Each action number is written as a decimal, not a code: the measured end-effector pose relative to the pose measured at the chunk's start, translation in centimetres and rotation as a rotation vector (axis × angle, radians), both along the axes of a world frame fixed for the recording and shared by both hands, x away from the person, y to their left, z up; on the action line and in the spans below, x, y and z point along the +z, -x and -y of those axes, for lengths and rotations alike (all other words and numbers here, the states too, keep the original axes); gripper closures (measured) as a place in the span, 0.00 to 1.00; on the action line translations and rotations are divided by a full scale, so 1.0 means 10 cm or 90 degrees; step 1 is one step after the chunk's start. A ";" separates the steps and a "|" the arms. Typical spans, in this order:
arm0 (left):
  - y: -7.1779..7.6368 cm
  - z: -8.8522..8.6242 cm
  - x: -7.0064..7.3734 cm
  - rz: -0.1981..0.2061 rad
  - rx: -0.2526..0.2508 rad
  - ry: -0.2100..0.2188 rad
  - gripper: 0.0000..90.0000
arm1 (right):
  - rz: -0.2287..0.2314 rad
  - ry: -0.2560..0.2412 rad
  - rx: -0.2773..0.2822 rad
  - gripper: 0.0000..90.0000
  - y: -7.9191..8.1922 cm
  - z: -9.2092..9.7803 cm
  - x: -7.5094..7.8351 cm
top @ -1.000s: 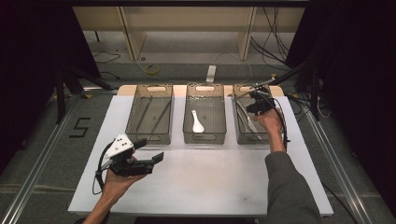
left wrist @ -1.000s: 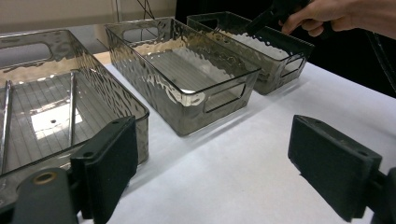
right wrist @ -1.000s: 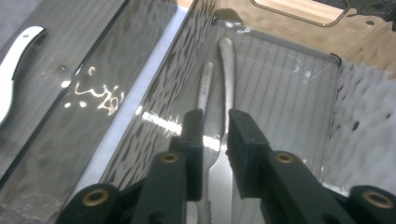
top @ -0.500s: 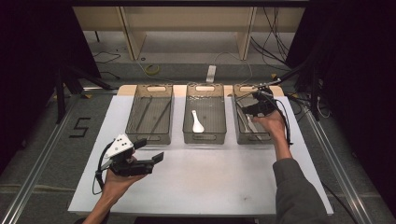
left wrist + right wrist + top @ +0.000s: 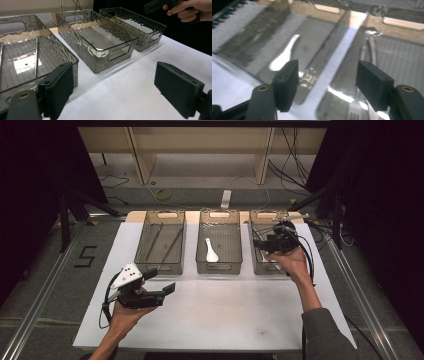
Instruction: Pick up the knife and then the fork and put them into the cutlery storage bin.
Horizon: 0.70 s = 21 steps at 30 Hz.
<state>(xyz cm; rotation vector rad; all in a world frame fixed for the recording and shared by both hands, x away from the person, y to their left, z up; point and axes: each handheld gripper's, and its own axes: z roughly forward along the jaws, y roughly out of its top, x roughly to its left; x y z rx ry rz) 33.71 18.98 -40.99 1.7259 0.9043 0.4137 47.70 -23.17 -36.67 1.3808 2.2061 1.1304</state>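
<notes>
Cutlery sorting: right gripper over the end bin

Jaws spread and empty, the right gripper [image 5: 270,242] hovers over the right bin [image 5: 257,265], apparently to pick the fork [image 5: 355,110] lying inside. The left gripper [image 5: 157,287], also spread, waits on the table [image 5: 225,320]. The right gripper view reveals fork tines; the high view doesn't.

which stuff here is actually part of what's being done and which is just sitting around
In the job:
right gripper, jaws open over the right bin
fork and other cutlery in that bin

Lying about:
left gripper, open, low over the table
white spoon in the middle bin
left bin with metal sticks
</notes>
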 end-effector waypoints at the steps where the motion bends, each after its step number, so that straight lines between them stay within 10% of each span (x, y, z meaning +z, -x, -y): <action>1: 0.00 0.00 0.00 0.000 0.000 0.001 0.17 | 0.003 -0.005 0.004 0.38 0.04 -0.01 0.01; 21: 0.00 0.00 0.00 -0.006 -0.008 0.014 0.17 | 0.052 -0.062 0.069 0.30 0.50 -0.25 -0.01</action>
